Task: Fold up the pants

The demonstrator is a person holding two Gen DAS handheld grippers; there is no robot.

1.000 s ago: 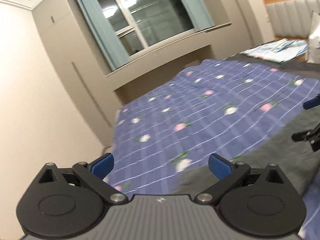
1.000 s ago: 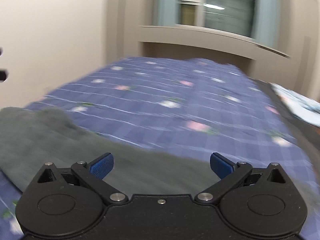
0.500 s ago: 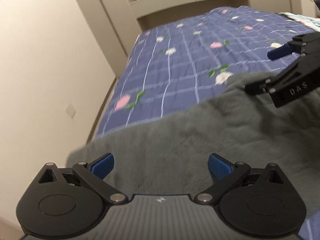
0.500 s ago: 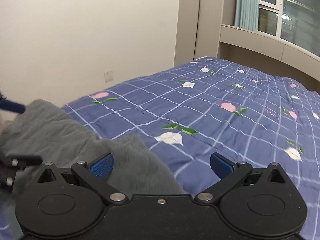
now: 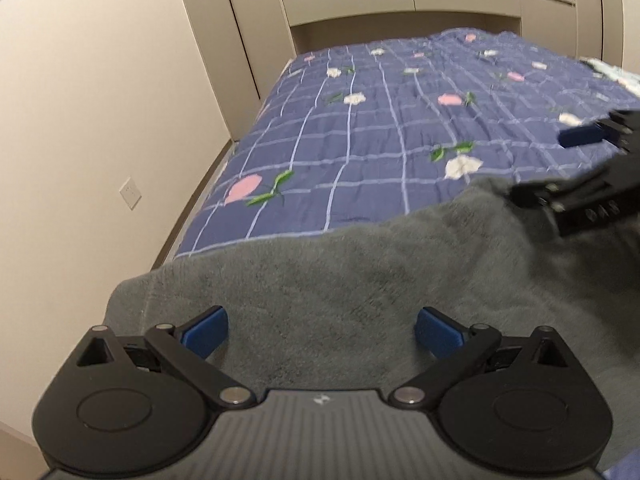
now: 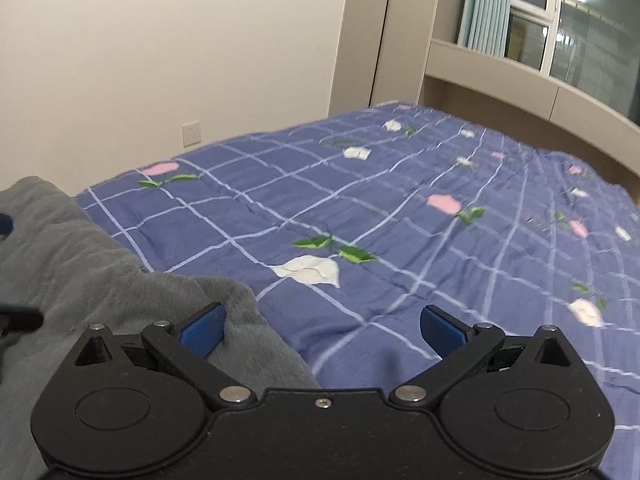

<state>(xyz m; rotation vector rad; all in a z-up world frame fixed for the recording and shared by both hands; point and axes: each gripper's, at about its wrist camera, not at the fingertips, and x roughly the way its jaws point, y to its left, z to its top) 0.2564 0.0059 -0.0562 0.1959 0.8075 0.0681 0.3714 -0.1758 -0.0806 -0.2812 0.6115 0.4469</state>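
Blue checked quilt (image 5: pixel 380 140) carried grey pants (image 5: pixel 360 280); within a second we swung left gripper (image 5: pixel 321 330) and right gripper (image 6: pixel 322 330) down over them, jaws spread, nothing pinched — folding not begun.

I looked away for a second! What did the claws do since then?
Both claws swung down toward the gray pants. The left claw now hovers over the fabric, and the right claw sits at its edge over the blue bedspread. Both stayed open, gripping nothing, and the pants stayed on the bed.
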